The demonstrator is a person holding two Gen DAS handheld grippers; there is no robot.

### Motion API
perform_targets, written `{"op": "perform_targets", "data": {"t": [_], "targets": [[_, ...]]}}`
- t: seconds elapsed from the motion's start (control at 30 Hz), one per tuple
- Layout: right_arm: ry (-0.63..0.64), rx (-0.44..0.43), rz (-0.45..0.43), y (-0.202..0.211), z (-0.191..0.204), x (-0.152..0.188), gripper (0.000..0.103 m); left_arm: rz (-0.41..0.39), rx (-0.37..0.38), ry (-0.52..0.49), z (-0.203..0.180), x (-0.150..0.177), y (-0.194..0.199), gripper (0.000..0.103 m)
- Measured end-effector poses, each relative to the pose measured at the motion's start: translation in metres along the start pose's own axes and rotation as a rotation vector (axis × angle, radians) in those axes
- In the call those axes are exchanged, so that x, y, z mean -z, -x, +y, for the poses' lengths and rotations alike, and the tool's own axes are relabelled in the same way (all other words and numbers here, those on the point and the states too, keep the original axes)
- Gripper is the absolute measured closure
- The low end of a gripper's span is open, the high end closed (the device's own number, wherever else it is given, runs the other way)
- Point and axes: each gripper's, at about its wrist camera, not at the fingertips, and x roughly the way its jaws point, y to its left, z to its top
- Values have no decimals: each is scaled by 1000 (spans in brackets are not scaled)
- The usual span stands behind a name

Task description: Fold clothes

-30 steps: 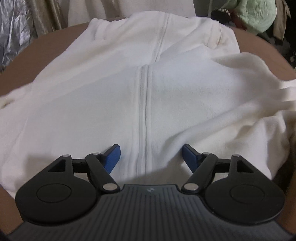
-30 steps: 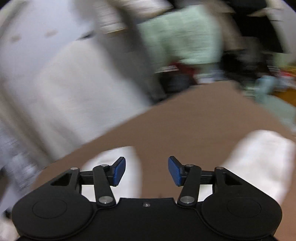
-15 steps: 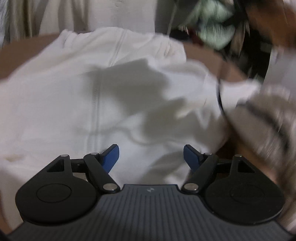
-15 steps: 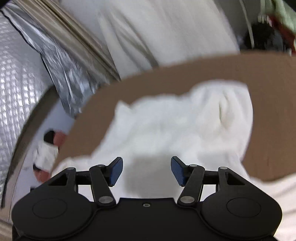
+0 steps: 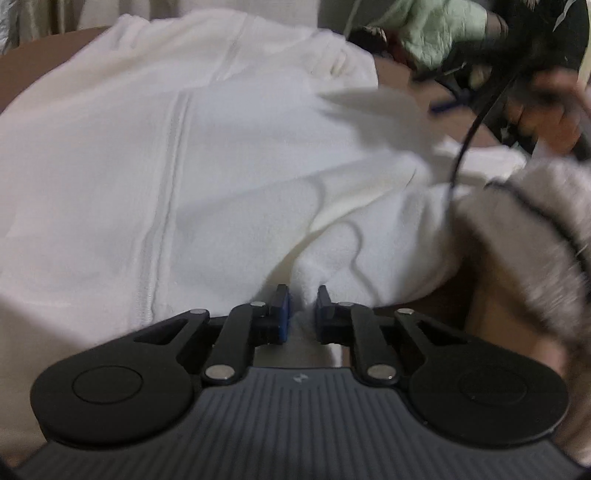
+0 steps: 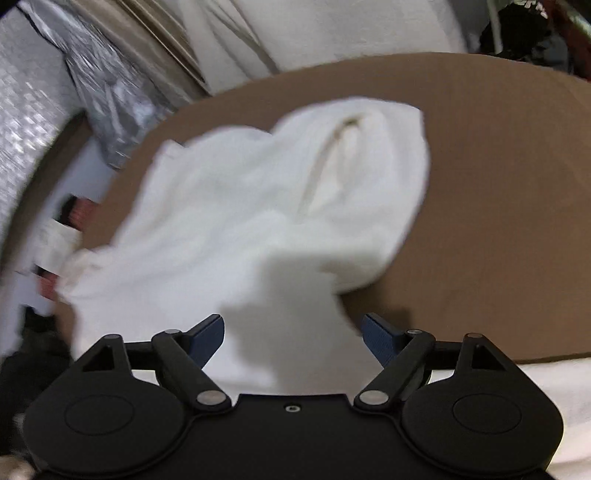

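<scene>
A white fleece garment (image 5: 184,155) with a centre zip seam lies spread over the brown table (image 5: 33,55). My left gripper (image 5: 302,308) is shut on a fold of the garment's near edge, with white cloth pinched between the blue pads. In the right wrist view a rumpled part of the same white garment (image 6: 258,214) lies on the brown table (image 6: 498,184). My right gripper (image 6: 293,332) hangs open just above it, with nothing between its fingers. In the left view the right gripper (image 5: 452,103) shows blurred at the far right, held by a hand (image 5: 554,122).
A grey fuzzy sleeve (image 5: 535,229) reaches in at the right of the left view. A pale green cloth (image 5: 439,26) lies beyond the table. Silver foil (image 6: 33,110) and curtains (image 6: 155,48) stand past the table's left edge. Bare table lies right of the garment.
My left gripper has gone from open to shut on the garment's near edge. My right gripper swung from facing the room to over the garment and stays open.
</scene>
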Motion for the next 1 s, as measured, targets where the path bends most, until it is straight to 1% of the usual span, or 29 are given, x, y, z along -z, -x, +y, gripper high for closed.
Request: {"op": "perform_targets", "data": {"t": [0.03,0.07,0.1,0.13,0.17,0.2,0.27,0.3,0.37,0.4,0.43,0.47,0.5,0.53,0.6,0.63,0.67,0.7,0.73,0.77,0.8,0.87,0.9,0.93,0.97,1.0], "targets": [[0,0,10,-8,-4,2,18,-9,-6,-2,-2,0,8,92],[7,-22,23,-13,-9,6,30,-37,-5,6,-4,-1,23,93],[29,-56,33,-15,-12,10,49,-65,-4,14,-6,-1,37,93],[53,-71,35,-15,-15,14,83,-87,3,26,-7,0,51,94],[59,-86,32,-14,-20,19,88,-91,24,41,-6,3,61,96],[54,-116,29,-12,-26,22,89,-82,41,47,-5,7,64,96],[55,-154,23,-9,-35,27,92,-41,52,61,0,20,59,96],[55,-154,27,-11,-39,28,92,-9,54,73,3,26,52,96],[40,-134,40,-15,-46,29,92,90,41,111,11,35,24,96],[30,-124,45,-17,-49,29,92,114,30,108,11,35,17,96],[18,-118,46,-19,-51,29,92,138,19,106,11,35,10,96],[2,-114,44,-21,-52,27,88,161,8,104,11,35,2,96],[-15,-113,35,-22,-52,25,88,180,-2,92,10,34,-1,96],[-25,-114,20,-21,-49,23,88,187,-7,63,6,32,3,94],[-35,-134,-14,-16,-40,16,87,203,-16,10,0,26,12,94],[-38,-159,-25,-13,-34,12,81,213,-14,4,1,21,16,91],[-41,-188,-35,-10,-29,8,77,217,-2,9,5,15,23,80],[-42,-222,-42,-5,-23,3,77,211,16,24,12,10,31,73],[-44,-255,-50,0,-17,-2,75,195,30,40,18,3,40,61],[-45,-289,-57,4,-11,-7,71,161,32,55,25,-5,51,53],[-49,-320,-74,10,-6,-13,69,124,22,66,36,-11,64,52],[-82,-375,-145,26,4,-26,43,52,0,87,57,-24,88,49],[-115,-392,-189,33,9,-34,36,16,-13,99,68,-34,95,48],[-166,-381,-232,38,15,-44,21,-25,-29,116,79,-46,99,44],[-252,-324,-264,39,21,-56,12,-64,-48,136,90,-59,100,44],[-346,-259,-289,37,27,-65,12,-95,-75,163,99,-72,97,44]]}}
